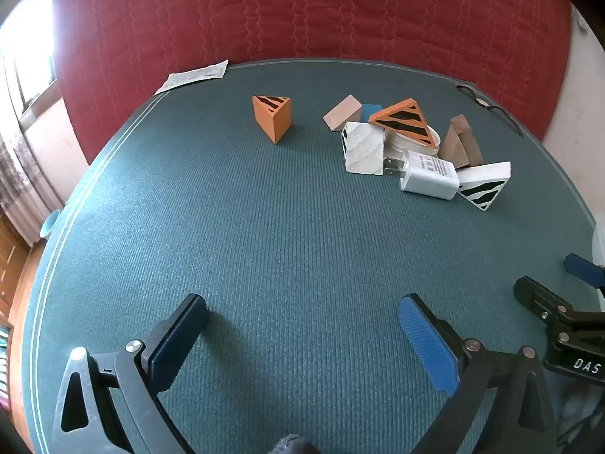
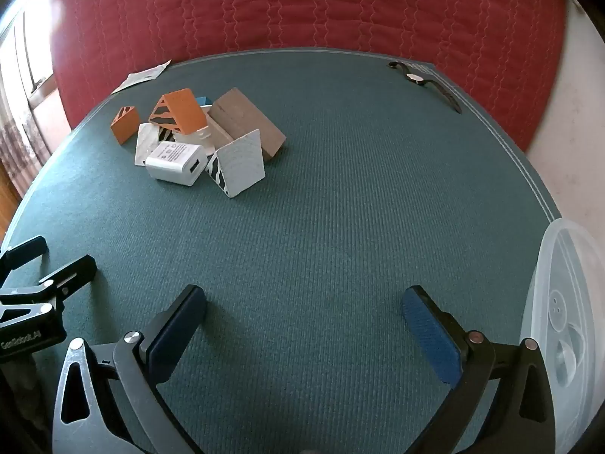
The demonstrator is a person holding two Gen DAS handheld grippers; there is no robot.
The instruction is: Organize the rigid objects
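Both claws hover over the green mat (image 1: 264,227) w/ jaws spread as wide as they go, nothing between them. Left gripper (image 1: 302,325) points down at bare mat; a lone orange striped wedge (image 1: 273,116) sits ahead, slightly left, well apart from it. The main pile lies ahead & to its right – white charger (image 1: 429,175) in front, touching a white striped block (image 1: 484,184), w/ another orange wedge (image 1: 404,120) propped on top. Right gripper (image 2: 304,316) sees the same pile ahead & to its left. A clear plastic container (image 2: 567,321) stands just right of it; a black watch (image 2: 423,81) lies far ahead-right – near the mat edge
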